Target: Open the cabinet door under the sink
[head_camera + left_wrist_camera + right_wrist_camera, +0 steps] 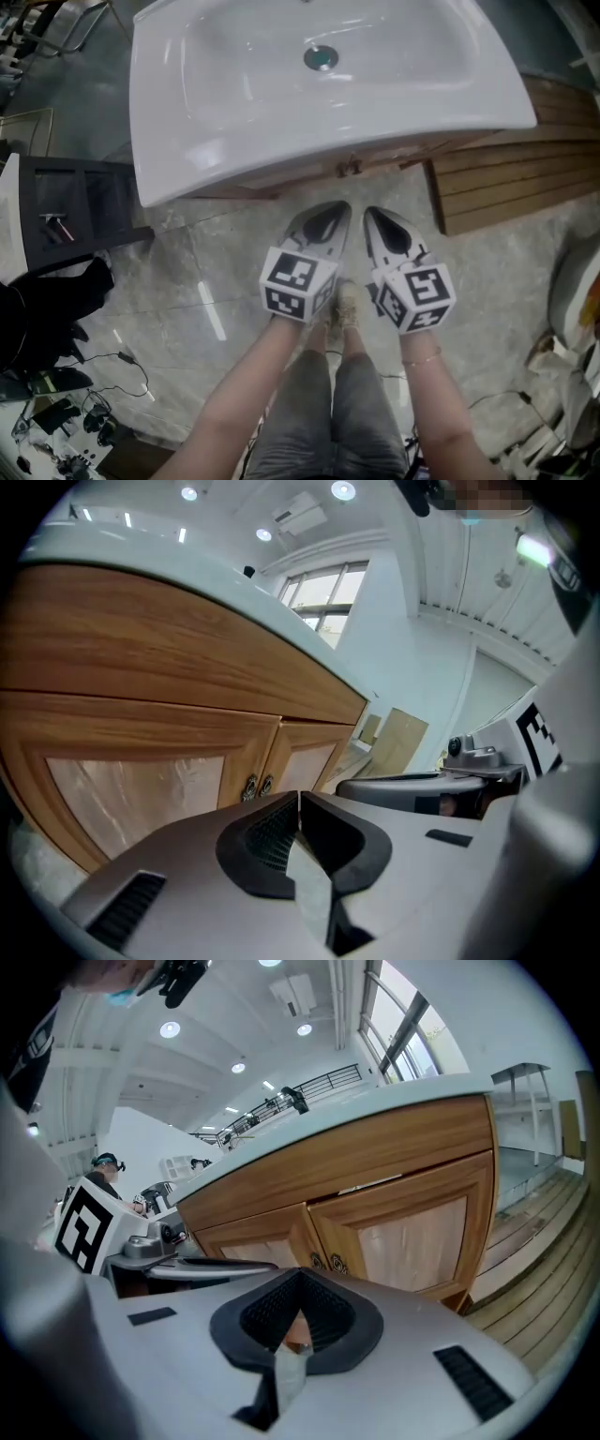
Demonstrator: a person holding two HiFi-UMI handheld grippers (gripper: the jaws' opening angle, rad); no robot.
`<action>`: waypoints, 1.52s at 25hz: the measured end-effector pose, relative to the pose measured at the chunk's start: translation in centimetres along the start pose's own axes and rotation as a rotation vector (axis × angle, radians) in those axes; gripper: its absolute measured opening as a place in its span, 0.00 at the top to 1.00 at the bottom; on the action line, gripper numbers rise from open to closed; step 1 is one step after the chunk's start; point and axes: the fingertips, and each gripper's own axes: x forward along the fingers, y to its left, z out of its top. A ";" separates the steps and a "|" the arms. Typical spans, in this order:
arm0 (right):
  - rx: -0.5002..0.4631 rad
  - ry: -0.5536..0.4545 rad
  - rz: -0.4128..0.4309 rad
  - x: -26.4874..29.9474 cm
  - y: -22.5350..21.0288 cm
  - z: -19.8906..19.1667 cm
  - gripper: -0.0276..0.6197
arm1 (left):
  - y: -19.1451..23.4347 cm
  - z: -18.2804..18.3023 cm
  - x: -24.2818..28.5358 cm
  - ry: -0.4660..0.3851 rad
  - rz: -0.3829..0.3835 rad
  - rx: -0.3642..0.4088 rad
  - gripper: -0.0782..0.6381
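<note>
1. Head view: left gripper (339, 211) and right gripper (371, 217) side by side, both pinched shut, empty. Cabinet door (300, 176) tucked under the sink (234, 141), just ahead.
2. Left gripper view: jaws together, nothing held, handles (258, 786) near the tips.
3. Right gripper view: shut, empty too. Door stiff, hinged, probably light; best taken by a handle (328, 1263) at the centre seam.

Bright o/head spots (342, 490), floor (211, 309) glare; gripper views fisheye w/ dark corners.
</note>
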 end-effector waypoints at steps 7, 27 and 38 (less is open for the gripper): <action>0.029 0.017 -0.004 1.9 -0.9 -1.6 0.96 | 0.8 -1.0 2.3 0.003 -0.017 -0.008 0.87; 0.080 0.018 -0.026 4.1 -3.2 -3.6 0.96 | 5.5 -4.7 7.0 0.080 0.124 -0.095 0.66; 0.085 0.028 -0.038 4.0 -3.4 -4.2 0.96 | 6.3 -5.5 9.0 0.079 0.172 -0.117 0.66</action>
